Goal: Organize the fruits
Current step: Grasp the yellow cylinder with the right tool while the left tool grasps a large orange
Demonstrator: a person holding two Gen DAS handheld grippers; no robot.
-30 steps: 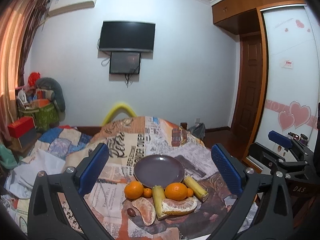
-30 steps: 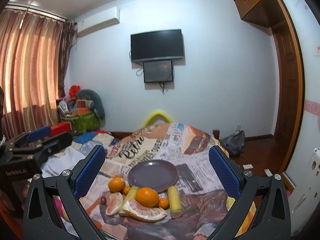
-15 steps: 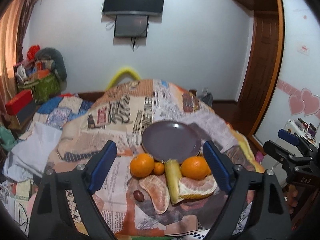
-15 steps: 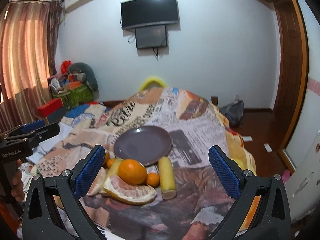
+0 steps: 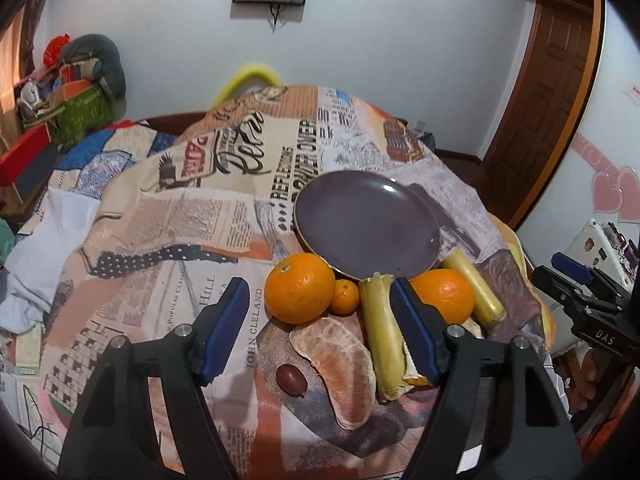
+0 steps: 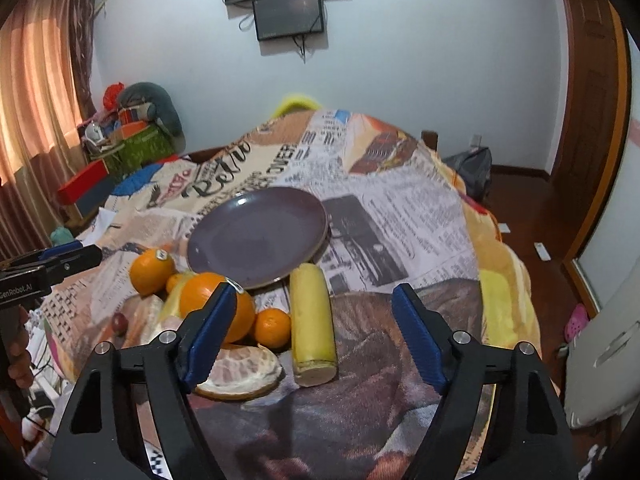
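An empty purple plate point(image 5: 366, 224) point(image 6: 256, 240) lies on a newspaper-print blanket. In front of it cluster two oranges point(image 5: 300, 288) point(image 5: 444, 294), a small mandarin point(image 5: 345, 297), two pale yellow cane pieces point(image 5: 380, 340) point(image 6: 311, 324), peeled pomelo segments point(image 5: 340, 356) point(image 6: 240, 372) and a dark grape point(image 5: 292, 379). My left gripper point(image 5: 318, 294) hovers above the left orange and pomelo segment, jaws closing, pads touching nothing. My right gripper point(image 6: 315, 296) hangs over the right cane piece, jaws also closing with nothing pressed between them.
The blanket point(image 5: 192, 216) drapes a bed and falls off at the right edge toward a wooden floor point(image 6: 520, 216). Boxes and bags point(image 6: 132, 132) pile up at the far left. A wooden door point(image 5: 548, 92) stands at the right.
Both grippers have come down and forward toward the fruit and tilted downward. Both pairs of jaws have narrowed. The fruit and plate have not moved.
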